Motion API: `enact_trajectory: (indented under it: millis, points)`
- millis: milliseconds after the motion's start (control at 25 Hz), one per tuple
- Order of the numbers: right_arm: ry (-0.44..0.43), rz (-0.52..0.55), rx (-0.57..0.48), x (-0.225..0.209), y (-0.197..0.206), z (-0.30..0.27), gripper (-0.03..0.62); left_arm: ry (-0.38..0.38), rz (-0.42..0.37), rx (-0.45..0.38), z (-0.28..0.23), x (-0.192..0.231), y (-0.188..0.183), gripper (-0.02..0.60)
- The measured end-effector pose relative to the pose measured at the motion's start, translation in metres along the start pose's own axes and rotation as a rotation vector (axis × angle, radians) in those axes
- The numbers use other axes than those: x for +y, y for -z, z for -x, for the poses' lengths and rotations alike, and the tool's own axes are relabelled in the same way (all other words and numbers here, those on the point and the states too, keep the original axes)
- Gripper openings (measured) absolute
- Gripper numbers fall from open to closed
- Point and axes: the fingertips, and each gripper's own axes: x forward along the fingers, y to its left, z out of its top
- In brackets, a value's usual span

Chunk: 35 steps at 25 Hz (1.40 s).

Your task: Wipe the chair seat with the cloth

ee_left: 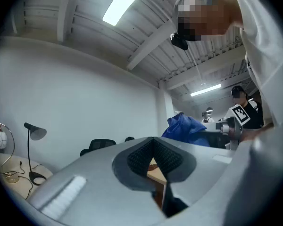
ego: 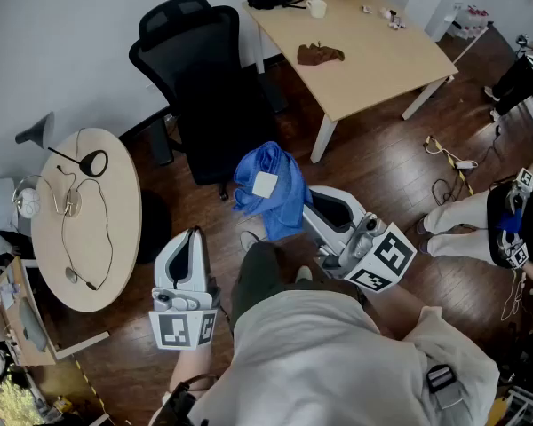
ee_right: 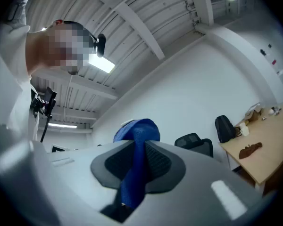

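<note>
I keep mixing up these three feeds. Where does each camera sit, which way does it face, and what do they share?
Head view: on the person's head, facing steeply down at black chair, left gripper, right gripper and blue cloth; white-shirted torso shows.
Left gripper view: on that gripper, tilted up at wall, ceiling; jaws together, empty; shirt at right.
Right gripper view: on that gripper, tilted up likewise; jaws clamp the cloth; shirt at left.
Shared: all three show cloth and chair.

We saw the room lit brightly and evenly by ceiling strip lights point(ee_left: 126, 4), leaving only soft shadows on the wooden floor point(ego: 400, 167). Both gripper views bulged and darkened toward their round edges, and the cloth point(ee_right: 134, 173) nearest the lens looked soft.
</note>
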Motion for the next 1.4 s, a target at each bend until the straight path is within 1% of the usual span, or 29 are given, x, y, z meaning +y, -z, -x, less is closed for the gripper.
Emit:
enact_trajectory:
  millis: [120, 280, 400, 560, 640, 760, 840, 960, 1040, 1080, 1120, 1160, 1200, 1280, 1360, 1400]
  points:
    - [0.01, 0.012, 0.028, -0.027, 0.025, -0.02, 0.058, -0.025, 0.025, 0.002, -0.021, 0.032, 0.034, 0.126]
    - [0.047, 0.0, 0.069, -0.081, 0.048, -0.106, 0.058, -0.019, 0.035, 0.007, -0.085, 0.106, 0.054, 0.123]
    - [0.061, 0.006, 0.101, -0.124, 0.066, -0.172, 0.058, -0.012, 0.02, -0.011, -0.135, 0.164, 0.063, 0.119]
    - [0.071, 0.017, 0.131, -0.174, 0.082, -0.237, 0.058, -0.012, 0.019, -0.006, -0.183, 0.227, 0.089, 0.12]
    - [0.08, 0.009, 0.138, -0.206, 0.087, -0.264, 0.058, -0.019, 0.016, 0.015, -0.212, 0.252, 0.104, 0.12]
    - [0.094, -0.024, 0.156, -0.264, 0.096, -0.289, 0.058, -0.039, 0.031, 0.044, -0.256, 0.273, 0.134, 0.12]
    - [0.1, -0.048, 0.168, -0.304, 0.11, -0.303, 0.058, -0.051, 0.045, 0.066, -0.281, 0.286, 0.161, 0.12]
    - [0.1, -0.074, 0.208, -0.338, 0.138, -0.31, 0.058, -0.075, 0.053, 0.099, -0.292, 0.292, 0.19, 0.12]
    - [0.1, -0.063, 0.244, -0.36, 0.17, -0.313, 0.058, -0.085, 0.061, 0.114, -0.294, 0.297, 0.213, 0.12]
    - [0.105, -0.06, 0.265, -0.378, 0.199, -0.319, 0.058, -0.09, 0.067, 0.125, -0.297, 0.305, 0.236, 0.12]
    - [0.115, -0.061, 0.292, -0.4, 0.24, -0.323, 0.058, -0.096, 0.072, 0.137, -0.299, 0.314, 0.265, 0.12]
    - [0.128, -0.063, 0.33, -0.422, 0.293, -0.324, 0.058, -0.104, 0.077, 0.147, -0.295, 0.323, 0.299, 0.12]
    - [0.143, -0.068, 0.386, -0.442, 0.358, -0.317, 0.058, -0.116, 0.085, 0.156, -0.286, 0.329, 0.336, 0.12]
    - [0.178, -0.101, 0.534, -0.478, 0.505, -0.29, 0.058, -0.166, 0.117, 0.17, -0.258, 0.334, 0.407, 0.12]
    - [0.223, -0.151, 0.662, -0.515, 0.65, -0.274, 0.058, -0.206, 0.143, 0.168, -0.236, 0.34, 0.464, 0.12]
    - [0.245, -0.173, 0.709, -0.533, 0.714, -0.275, 0.058, -0.208, 0.145, 0.162, -0.228, 0.342, 0.486, 0.12]
